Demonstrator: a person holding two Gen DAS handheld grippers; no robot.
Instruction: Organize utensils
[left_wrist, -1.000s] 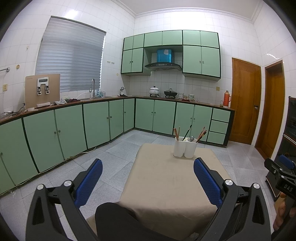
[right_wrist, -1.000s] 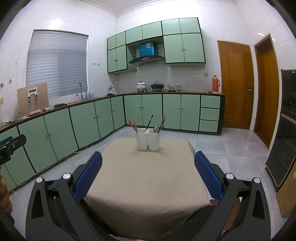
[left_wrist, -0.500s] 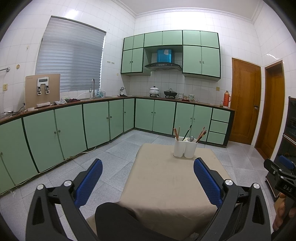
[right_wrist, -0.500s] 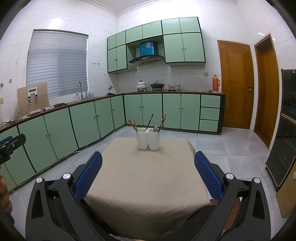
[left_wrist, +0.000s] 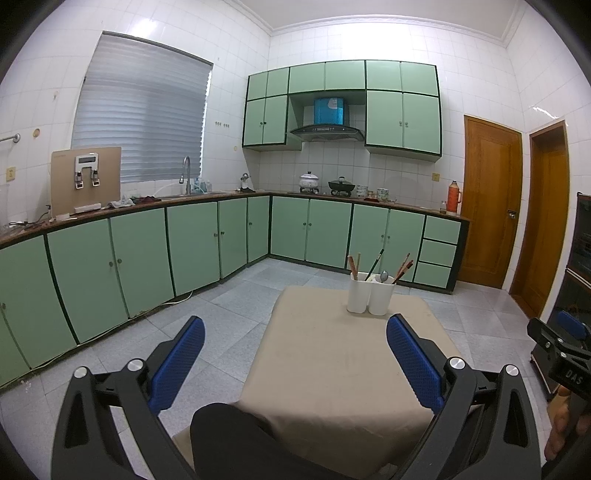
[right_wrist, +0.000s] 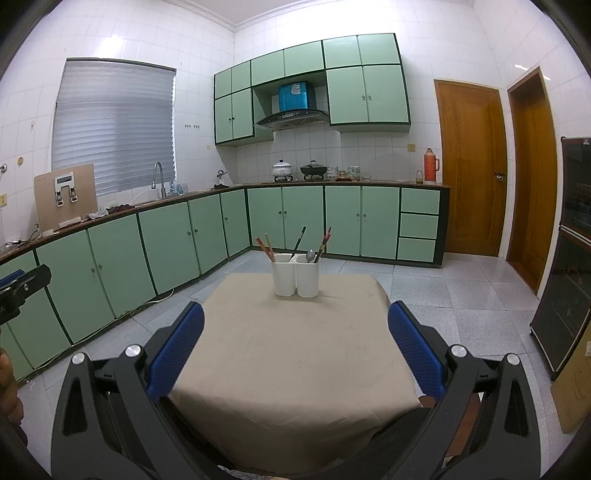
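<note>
A white two-compartment utensil holder (left_wrist: 370, 298) (right_wrist: 295, 275) stands upright at the far end of a table under a beige cloth (left_wrist: 343, 369) (right_wrist: 291, 354). Chopsticks (right_wrist: 266, 246), a dark-handled utensil (right_wrist: 298, 242) and a metal spoon (right_wrist: 310, 254) stick out of it. My left gripper (left_wrist: 295, 363) hovers open over the near left of the table, nothing between its blue pads. My right gripper (right_wrist: 295, 350) is open too, held over the near edge and empty. Both are well short of the holder.
Green cabinets (right_wrist: 166, 240) under a brown counter run along the left and back walls. Two wooden doors (right_wrist: 469, 170) stand at the right, with a dark cabinet (right_wrist: 565, 295) beside the table. A dark-clothed knee (left_wrist: 236, 439) shows below the left gripper. Grey tiled floor surrounds the table.
</note>
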